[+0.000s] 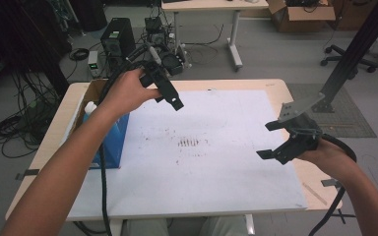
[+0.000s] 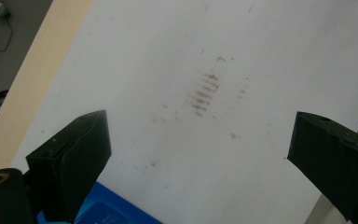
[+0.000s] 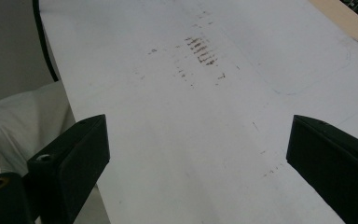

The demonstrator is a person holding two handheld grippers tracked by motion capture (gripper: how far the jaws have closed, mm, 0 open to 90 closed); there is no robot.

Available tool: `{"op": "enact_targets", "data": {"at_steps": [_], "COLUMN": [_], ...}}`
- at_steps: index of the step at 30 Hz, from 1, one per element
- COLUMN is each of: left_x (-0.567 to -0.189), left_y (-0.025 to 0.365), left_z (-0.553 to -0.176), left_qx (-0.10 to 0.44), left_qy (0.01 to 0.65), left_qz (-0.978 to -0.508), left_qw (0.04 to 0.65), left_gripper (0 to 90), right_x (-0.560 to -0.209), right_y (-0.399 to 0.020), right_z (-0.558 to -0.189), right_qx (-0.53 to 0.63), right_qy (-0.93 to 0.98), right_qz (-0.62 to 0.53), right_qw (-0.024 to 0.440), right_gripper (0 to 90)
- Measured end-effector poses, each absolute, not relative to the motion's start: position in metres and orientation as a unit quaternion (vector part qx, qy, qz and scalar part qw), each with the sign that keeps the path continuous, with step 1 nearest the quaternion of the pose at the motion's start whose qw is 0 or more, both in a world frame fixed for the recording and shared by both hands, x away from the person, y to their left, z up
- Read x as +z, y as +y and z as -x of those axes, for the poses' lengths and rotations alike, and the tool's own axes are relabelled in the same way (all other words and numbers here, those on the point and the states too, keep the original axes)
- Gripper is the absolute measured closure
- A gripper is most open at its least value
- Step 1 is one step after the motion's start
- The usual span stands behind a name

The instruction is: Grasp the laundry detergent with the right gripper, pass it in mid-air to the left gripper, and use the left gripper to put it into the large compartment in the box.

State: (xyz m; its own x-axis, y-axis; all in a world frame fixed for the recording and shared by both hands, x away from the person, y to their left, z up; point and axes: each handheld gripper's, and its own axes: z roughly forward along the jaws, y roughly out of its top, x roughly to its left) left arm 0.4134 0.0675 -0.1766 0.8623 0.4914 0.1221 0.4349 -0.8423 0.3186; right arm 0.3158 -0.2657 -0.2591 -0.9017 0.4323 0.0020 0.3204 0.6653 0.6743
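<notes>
Blue box (image 1: 112, 140) beside left gripper (image 1: 170, 96)

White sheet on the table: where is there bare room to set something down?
Most of the white sheet is bare: the whole middle around the brown smudges, and the near strip along the person's edge. It is crowded only at the left, where the blue box stands under the left gripper; the right gripper hangs over the right edge.
</notes>
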Motion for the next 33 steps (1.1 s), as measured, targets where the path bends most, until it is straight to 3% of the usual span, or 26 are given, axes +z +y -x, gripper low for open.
{"op": "enact_targets", "data": {"at_steps": [33], "left_x": [-0.184], "left_y": [0.053], "left_z": [-0.407], "left_qx": [0.091], "left_qy": [0.192], "left_qz": [-0.967], "left_qw": [0.141], "left_gripper": [6.1], "right_x": [-0.259], "right_y": [-0.256], "right_z": [-0.324], "right_qx": [0.344], "right_qy": [0.916], "right_qz": [-0.196], "right_qw": [0.068], "right_gripper": [5.5]}}
